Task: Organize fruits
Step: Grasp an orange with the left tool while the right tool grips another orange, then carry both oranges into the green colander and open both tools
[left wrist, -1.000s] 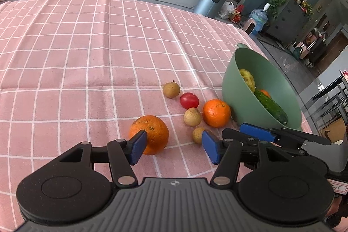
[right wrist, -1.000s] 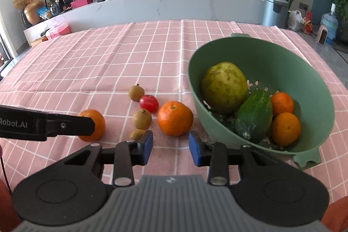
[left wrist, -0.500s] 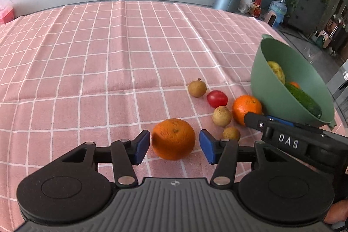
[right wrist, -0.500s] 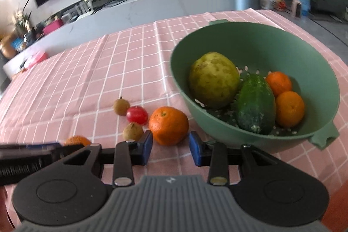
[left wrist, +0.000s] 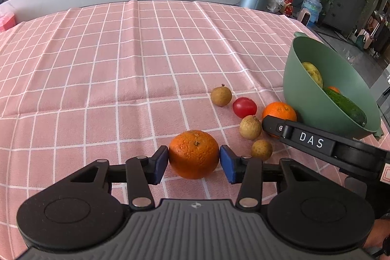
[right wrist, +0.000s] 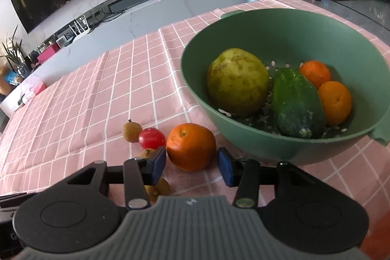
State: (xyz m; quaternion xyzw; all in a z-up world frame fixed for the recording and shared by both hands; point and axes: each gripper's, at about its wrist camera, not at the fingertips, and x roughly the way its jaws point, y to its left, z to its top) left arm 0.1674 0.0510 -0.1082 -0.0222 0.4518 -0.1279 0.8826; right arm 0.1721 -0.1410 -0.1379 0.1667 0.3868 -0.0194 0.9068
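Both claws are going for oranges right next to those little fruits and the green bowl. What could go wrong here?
The left claw has just been closing around an orange; round fruit pinched at its sides could squirt out and roll. The right claw, whose jaws have just been opening, nears the second orange with longans right under it and a cherry tomato beside it, so it may knock them away. The green bowl sits close, so it may get bumped.

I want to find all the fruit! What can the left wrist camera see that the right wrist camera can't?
Only the left wrist view shows the orange between the left gripper pads, which have just been closing and touch it. Only the right wrist view shows both small oranges in the green bowl. Both show the bowl, the cucumber, the red tomato and the orange before the right gripper, whose jaws have just been opening.
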